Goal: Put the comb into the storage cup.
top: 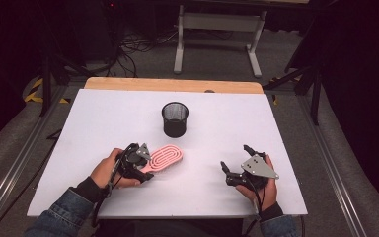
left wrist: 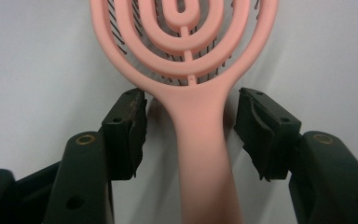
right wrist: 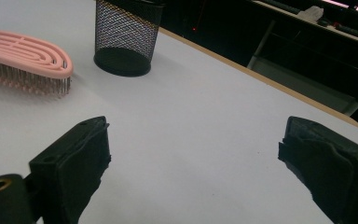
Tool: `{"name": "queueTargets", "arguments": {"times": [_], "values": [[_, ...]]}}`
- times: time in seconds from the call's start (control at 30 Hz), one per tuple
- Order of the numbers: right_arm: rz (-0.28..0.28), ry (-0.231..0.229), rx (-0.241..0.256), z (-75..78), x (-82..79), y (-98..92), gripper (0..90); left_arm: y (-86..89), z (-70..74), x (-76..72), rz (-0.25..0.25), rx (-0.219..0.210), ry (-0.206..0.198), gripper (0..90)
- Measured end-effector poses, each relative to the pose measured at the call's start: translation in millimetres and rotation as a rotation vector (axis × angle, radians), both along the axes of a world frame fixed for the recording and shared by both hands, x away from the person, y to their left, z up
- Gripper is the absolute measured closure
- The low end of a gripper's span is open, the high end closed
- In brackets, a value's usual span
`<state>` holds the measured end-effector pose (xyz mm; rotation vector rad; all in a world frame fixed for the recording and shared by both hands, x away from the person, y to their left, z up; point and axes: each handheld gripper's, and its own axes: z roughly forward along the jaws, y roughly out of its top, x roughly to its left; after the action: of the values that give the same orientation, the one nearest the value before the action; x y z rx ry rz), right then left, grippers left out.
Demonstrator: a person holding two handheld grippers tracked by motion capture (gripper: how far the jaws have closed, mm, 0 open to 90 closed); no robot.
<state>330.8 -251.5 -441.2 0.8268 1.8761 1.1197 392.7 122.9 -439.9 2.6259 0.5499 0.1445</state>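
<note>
— Between the fingers of the left gripper (left wrist: 191, 128) lies the handle of the pink hairbrush (left wrist: 186, 60), right? Have they closed on it?

— Not yet. The jaws stand apart, one on each side of the handle, with a gap to either pad (left wrist: 128, 130). The brush lies bristles down on the white table (top: 276, 123), its head stretching away beyond the fingertips.

— And the other hand?

— The right gripper (top: 237, 165) rests on the table with its jaws spread wide and nothing between them. Well ahead of its fingers stands the black mesh cup (right wrist: 128, 39), with the brush off to one side of it.

— So how would you take the brush well?

— I'd judge the handle sits slightly nearer one pad than the other, so centre it first, then close just below where the handle widens into the head. Squeeze squarely across the narrow neck, low enough that the pads catch the sides rather than sliding over the top. The handle looks smooth, so a firm, even grip matters before any lift, and the bristles may drag.
</note>
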Motion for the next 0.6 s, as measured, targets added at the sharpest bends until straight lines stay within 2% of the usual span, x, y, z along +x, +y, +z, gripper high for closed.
{"name": "queueTargets", "arguments": {"times": [0.6], "values": [[0.011, 0.011, -0.001, -0.8, 0.0, 1.5, 8.4, 1.0, -0.9, 1.5, -0.012, -0.028, 0.011, 59.5]]}}
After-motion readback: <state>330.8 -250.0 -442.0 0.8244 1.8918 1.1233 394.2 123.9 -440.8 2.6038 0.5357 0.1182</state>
